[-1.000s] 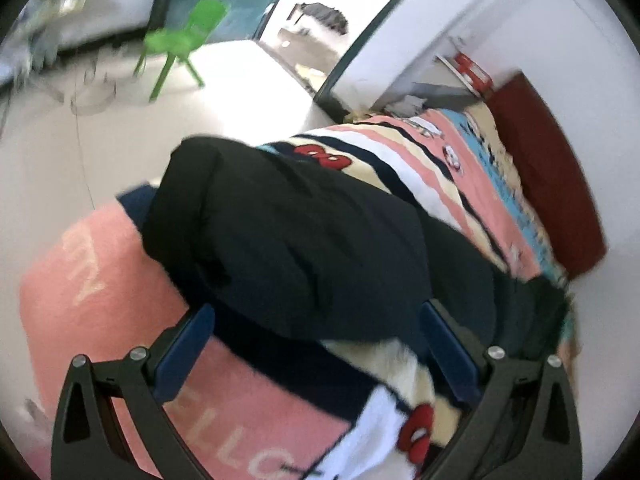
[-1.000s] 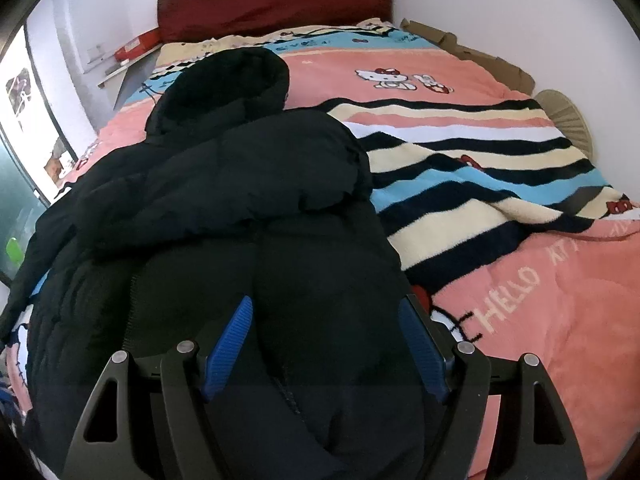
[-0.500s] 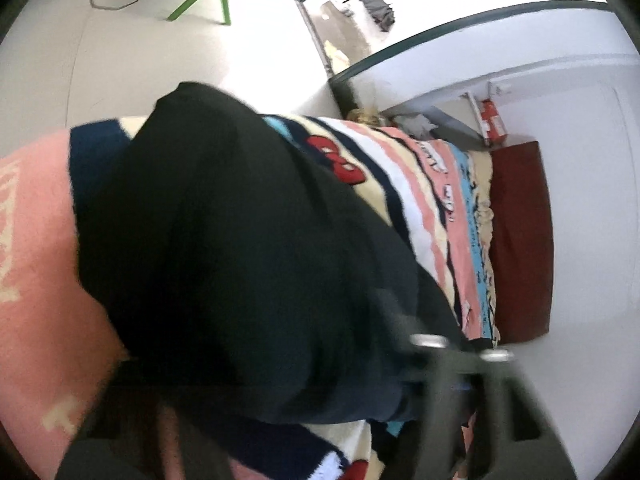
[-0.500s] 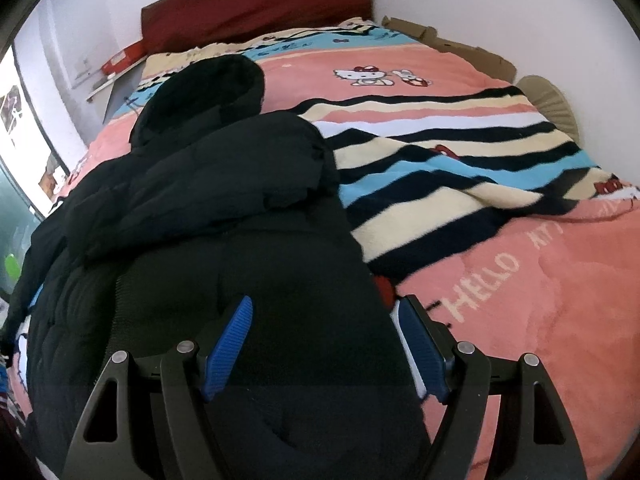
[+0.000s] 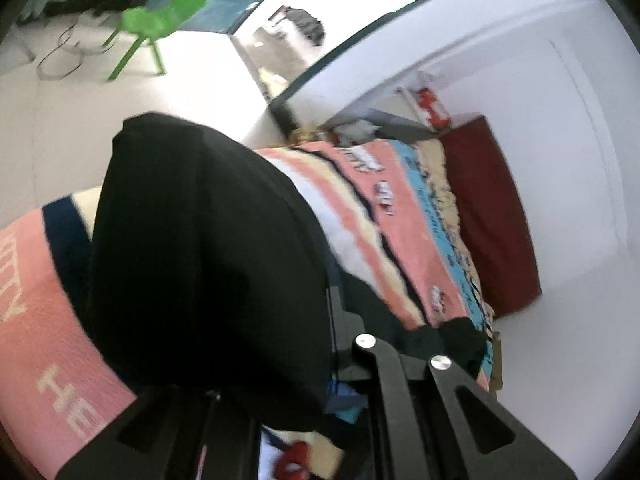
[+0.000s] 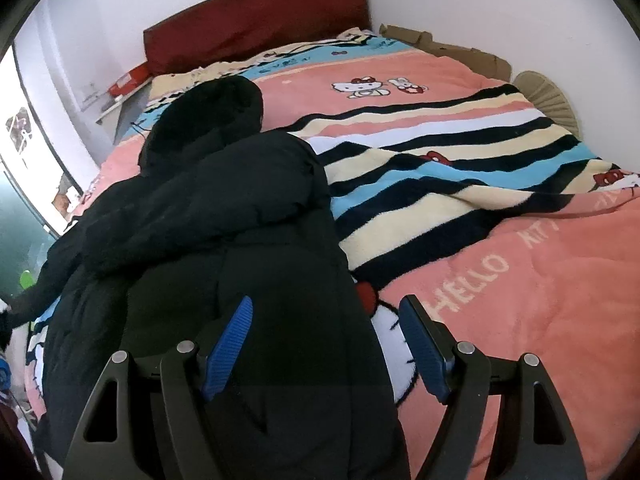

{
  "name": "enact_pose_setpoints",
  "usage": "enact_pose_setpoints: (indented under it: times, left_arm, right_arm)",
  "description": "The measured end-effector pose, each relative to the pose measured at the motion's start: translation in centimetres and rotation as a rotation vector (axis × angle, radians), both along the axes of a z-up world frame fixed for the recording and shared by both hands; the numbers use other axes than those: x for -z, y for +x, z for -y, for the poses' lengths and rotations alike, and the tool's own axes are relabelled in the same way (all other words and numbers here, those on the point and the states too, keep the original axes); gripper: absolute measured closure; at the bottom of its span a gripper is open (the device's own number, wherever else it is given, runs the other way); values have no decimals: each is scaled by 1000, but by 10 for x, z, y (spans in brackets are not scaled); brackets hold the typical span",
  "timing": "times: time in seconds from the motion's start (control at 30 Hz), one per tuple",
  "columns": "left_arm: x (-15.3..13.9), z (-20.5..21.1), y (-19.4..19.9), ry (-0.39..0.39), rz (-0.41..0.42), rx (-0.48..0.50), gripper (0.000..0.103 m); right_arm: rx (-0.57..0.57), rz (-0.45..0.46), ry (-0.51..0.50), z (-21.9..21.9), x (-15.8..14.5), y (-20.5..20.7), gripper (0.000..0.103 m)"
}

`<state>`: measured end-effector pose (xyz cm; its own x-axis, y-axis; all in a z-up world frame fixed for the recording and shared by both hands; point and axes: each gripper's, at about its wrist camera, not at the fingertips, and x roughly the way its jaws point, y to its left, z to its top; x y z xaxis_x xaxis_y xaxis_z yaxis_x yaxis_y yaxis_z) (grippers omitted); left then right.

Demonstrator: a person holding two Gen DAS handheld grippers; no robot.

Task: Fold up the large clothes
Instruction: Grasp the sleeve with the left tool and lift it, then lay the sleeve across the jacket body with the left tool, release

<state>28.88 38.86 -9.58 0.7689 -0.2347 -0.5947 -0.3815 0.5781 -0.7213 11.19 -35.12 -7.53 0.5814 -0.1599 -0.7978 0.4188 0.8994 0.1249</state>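
The left wrist view alone shows the left claw (image 5: 332, 384) clamped tight on a fold of the black padded jacket (image 5: 208, 264), which is lifted and fills the view's middle; beyond lie pale floor (image 5: 192, 96) and a green chair (image 5: 160, 24). The right wrist view alone shows the whole jacket (image 6: 224, 232) spread along the left side of the bed's striped blanket (image 6: 460, 168), hood toward the red headboard (image 6: 256, 24). The right claw (image 6: 326, 344) stands wide over the jacket's hem edge, gripping nothing. The bed's right half lies bare.
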Motion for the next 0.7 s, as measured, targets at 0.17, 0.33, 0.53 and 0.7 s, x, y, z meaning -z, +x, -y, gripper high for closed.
enact_pose_setpoints:
  times: [0.17, 0.33, 0.53, 0.7]
  left_arm:
    - [-53, 43, 1, 40, 83, 60, 95]
    - [-104, 110, 3, 76, 161, 154, 95]
    - [-150, 203, 14, 128, 205, 295, 95]
    - [-176, 284, 24, 170, 229, 413, 95]
  right_arm:
    - [-12, 37, 17, 10, -6, -10, 28]
    - [-17, 78, 22, 29, -19, -24, 28]
    - [0, 130, 17, 53, -31, -49, 28]
    - [39, 163, 28, 76, -34, -69, 28]
